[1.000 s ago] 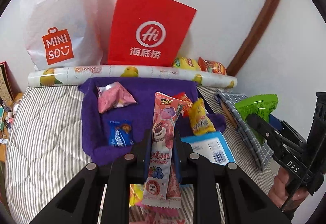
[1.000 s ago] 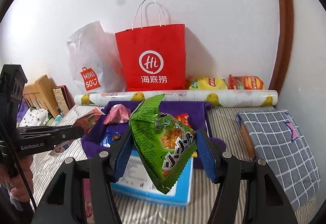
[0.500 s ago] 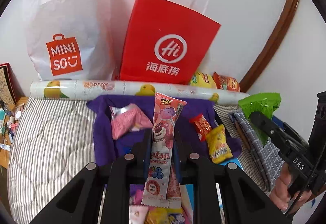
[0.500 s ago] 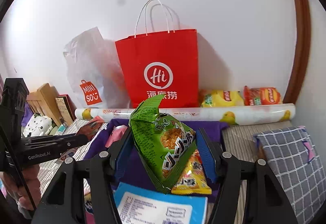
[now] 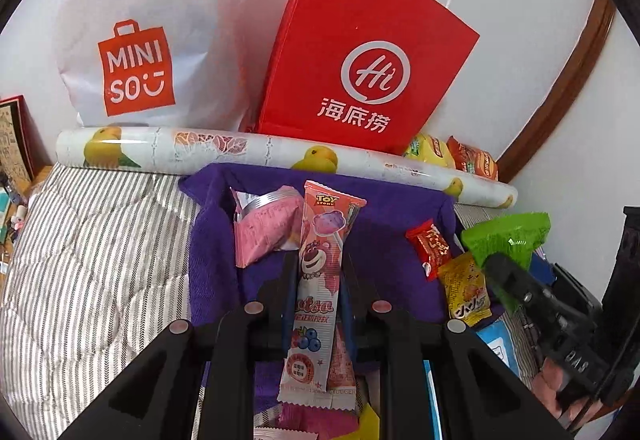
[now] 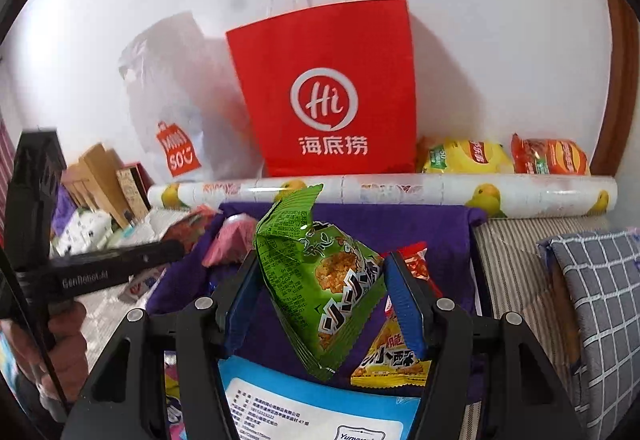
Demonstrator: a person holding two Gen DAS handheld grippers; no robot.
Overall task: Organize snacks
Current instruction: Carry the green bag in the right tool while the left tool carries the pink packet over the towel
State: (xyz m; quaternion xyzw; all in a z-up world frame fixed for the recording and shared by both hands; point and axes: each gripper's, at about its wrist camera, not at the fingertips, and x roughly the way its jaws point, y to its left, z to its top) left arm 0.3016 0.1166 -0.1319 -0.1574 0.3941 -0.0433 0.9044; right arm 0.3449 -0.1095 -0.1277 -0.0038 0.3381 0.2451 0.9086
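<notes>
Two snacks are in transit, one per hand-held gripper. Left hand-held gripper (image 5: 316, 280): jaws nearly shut, pinching a long pink lollipop sachet with a bear print (image 5: 318, 280), held upright above the near edge of the purple fleece cloth (image 5: 392, 208). Right hand-held gripper (image 6: 324, 300): jaws partly open, clamped on a puffy green foil snack bag (image 6: 320, 280) held over the same cloth.

Already lying on the cloth: a pink foil packet (image 5: 264, 230) on the far left, a small red sachet (image 5: 432, 248) and a yellow crisp packet (image 5: 466, 290) on the right. The cloth lies on a striped quilted bed (image 5: 100, 248); a red paper carrier bag (image 5: 360, 72) stands behind it at the wall.

Judgement: sorting is partway through. Both held items are not yet released, and more wrappers show at the near edge below the grippers, along with a blue-and-white flat pack (image 6: 312, 400), so several remain.
</notes>
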